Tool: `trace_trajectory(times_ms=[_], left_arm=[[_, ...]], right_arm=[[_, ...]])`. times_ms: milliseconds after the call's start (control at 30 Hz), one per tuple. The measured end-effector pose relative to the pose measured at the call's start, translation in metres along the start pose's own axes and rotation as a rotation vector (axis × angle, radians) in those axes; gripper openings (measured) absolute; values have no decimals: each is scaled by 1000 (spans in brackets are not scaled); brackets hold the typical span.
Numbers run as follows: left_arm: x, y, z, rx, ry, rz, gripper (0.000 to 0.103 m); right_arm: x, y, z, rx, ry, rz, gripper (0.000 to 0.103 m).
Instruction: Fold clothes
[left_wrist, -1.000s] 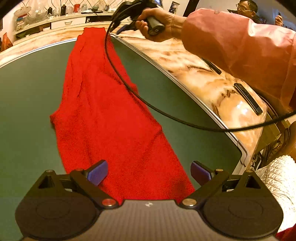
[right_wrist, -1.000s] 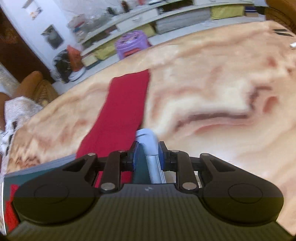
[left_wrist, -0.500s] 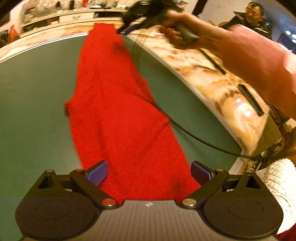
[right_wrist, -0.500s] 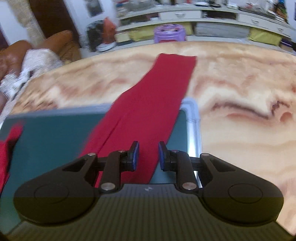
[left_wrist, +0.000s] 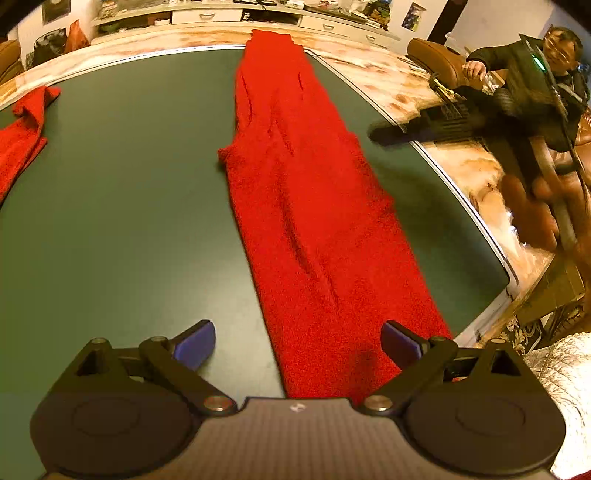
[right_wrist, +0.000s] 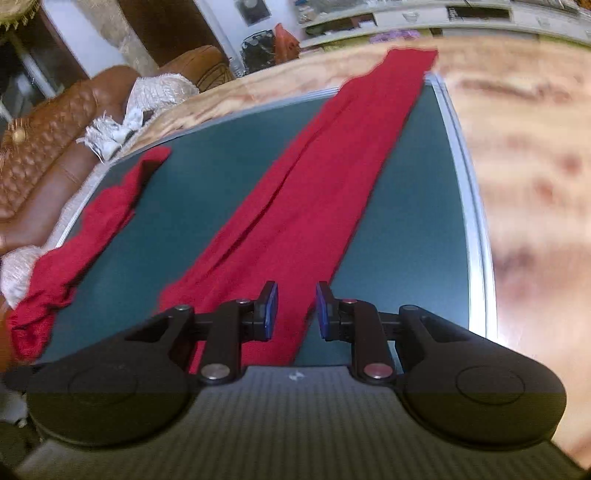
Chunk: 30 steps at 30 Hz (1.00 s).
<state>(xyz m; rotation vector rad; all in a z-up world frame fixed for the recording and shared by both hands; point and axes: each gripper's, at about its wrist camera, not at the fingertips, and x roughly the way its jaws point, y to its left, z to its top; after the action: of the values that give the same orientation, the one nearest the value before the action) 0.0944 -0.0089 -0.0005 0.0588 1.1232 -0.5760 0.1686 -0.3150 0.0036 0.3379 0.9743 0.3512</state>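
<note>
while the long red cloth (left_wrist: 317, 221) lies flat on the green mat (left_wrist: 110, 184), we hold our left claw (left_wrist: 298, 345) wide and our right claw (right_wrist: 294, 310) narrow, both empty; next we pinch an end.

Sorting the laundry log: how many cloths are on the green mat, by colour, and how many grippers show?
Red cloths: 2, a long one and a bunched one
Grippers: 2, left and right
Total: 4
</note>
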Motion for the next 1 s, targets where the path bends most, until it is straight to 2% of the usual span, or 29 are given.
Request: trace_trajectory(times_ms=[133, 433, 700, 900, 967, 1000], left_arm=[[-4, 2, -5, 1, 9, -4, 99], [-12, 1, -17, 1, 14, -7, 96], [-24, -7, -26, 28, -11, -15, 96], [-24, -14, -27, 75, -10, -20, 96], [-27, -13, -29, 87, -13, -16, 96], [-29, -13, -29, 92, -13, -11, 96]], right_arm=[[-17, 11, -43, 24, 20, -25, 26], [-44, 39, -112, 137, 72, 49, 26], [-57, 69, -158, 209, 92, 115, 27], [-56, 79, -177, 245, 115, 119, 33], [-54, 80, -179, 256, 109, 117, 44], [-53, 81, -182, 269, 106, 116, 45]])
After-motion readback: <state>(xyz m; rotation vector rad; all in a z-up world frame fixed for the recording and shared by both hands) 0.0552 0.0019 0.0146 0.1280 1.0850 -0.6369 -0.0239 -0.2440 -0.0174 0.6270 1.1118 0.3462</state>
